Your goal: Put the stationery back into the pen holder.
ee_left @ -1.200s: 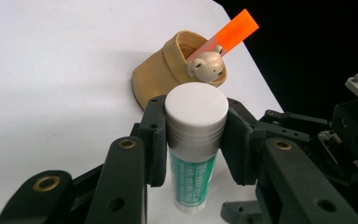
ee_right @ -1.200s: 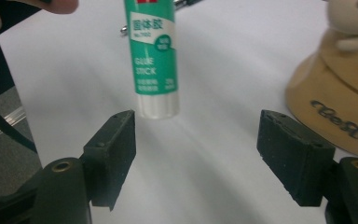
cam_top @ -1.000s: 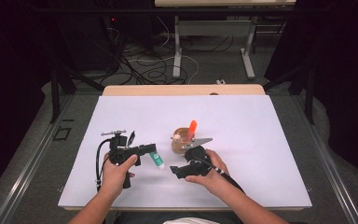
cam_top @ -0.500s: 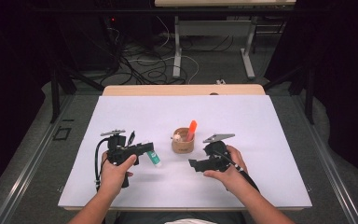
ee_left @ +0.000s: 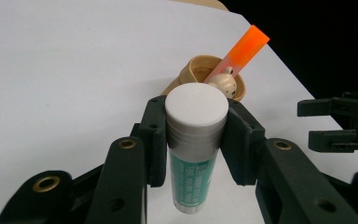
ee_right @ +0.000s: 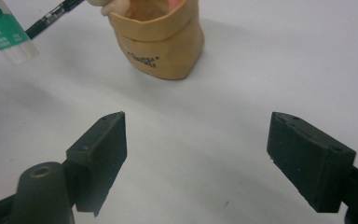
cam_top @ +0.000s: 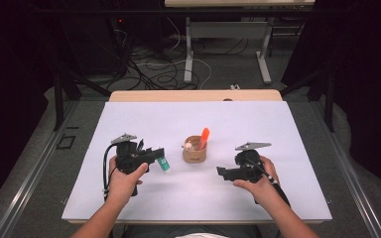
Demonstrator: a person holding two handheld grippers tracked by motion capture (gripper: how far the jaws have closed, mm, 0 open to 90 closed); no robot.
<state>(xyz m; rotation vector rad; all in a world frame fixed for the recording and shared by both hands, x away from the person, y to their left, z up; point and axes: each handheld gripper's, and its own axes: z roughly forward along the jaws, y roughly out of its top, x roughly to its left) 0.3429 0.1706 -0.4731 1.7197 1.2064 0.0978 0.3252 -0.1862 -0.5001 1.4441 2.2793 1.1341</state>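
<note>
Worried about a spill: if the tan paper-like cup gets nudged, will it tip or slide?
The cup looks soft-walled and light, so it would probably slide or dent. The tall orange marker leaning out of it may make it tip more easily.

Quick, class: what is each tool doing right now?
Left tool: closed on the glue stick.
Right tool: open, nothing between its jaws.

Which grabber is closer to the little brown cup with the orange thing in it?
Left. The left gripper, shut on a glue stick, sits just left of the brown cup. The right gripper, open and empty, sits farther off, to the cup's right and nearer the person.
</note>
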